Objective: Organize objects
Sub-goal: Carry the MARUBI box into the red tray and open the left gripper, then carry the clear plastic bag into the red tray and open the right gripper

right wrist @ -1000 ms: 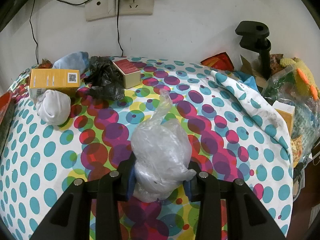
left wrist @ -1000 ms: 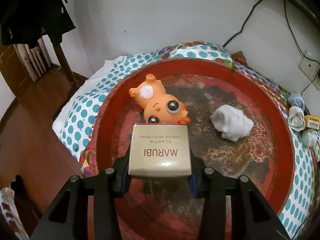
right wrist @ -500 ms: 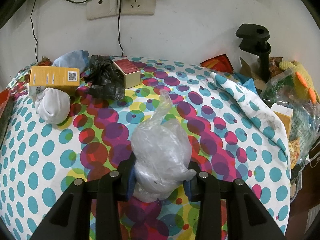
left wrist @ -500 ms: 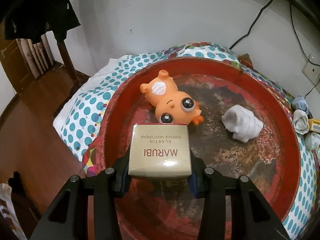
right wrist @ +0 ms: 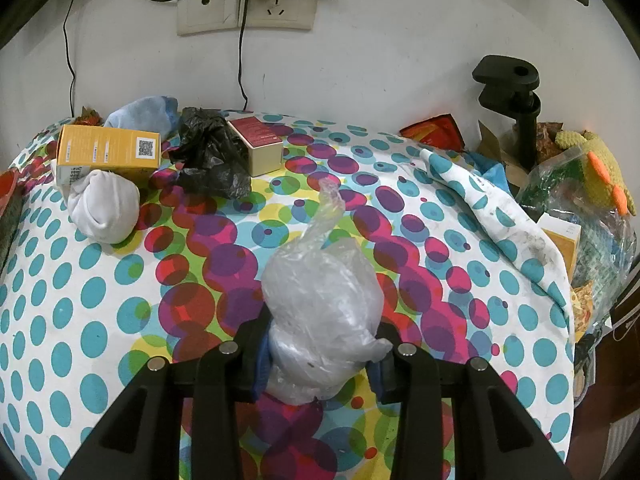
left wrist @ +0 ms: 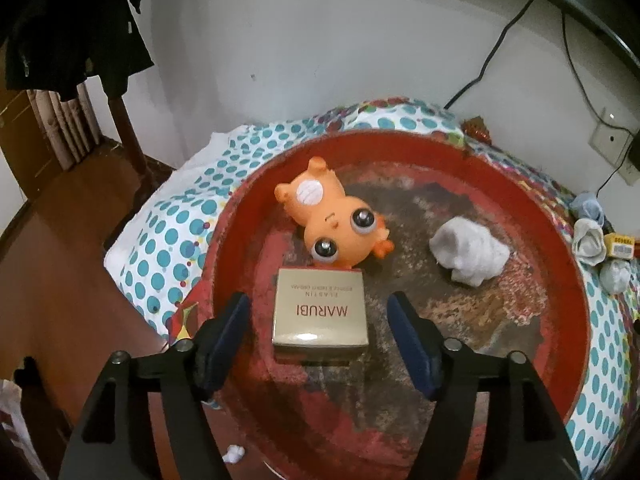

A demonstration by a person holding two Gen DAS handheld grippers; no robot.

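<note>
Two grippers are at work, each with its own job. Low in the left wrist view, the left gripper (left wrist: 318, 336) has its fingers spread wide apart, clear of the gold box (left wrist: 320, 314) on both sides; the box sits on the floor of the red basin (left wrist: 560, 308), lettered face up. Just beyond it, touching or nearly touching its far edge, an orange toy (left wrist: 336, 226) lies on its back, and toward the right of the frame a balled white sock (left wrist: 468, 252) rests well apart from both. Past the basin rim at the right edge, more rolled socks (left wrist: 588, 240) lie on the dotted cloth.

Low in the right wrist view, the right gripper (right wrist: 320, 354) has its fingers clamped on a clear plastic bag (right wrist: 320, 312) above the tabletop (right wrist: 80, 320). Further back, upper left of the frame, are a white sock ball (right wrist: 105, 210), a yellow carton (right wrist: 108, 152), a black bag (right wrist: 212, 160) and a red-topped box (right wrist: 260, 146).

As I see it, the risks are small but real: a careless withdrawal by the left fingers could clip the box and shove it into the toy, and the crinkly bag, being soft and slippery, could slide out of the right grip on the way to the basin.
</note>
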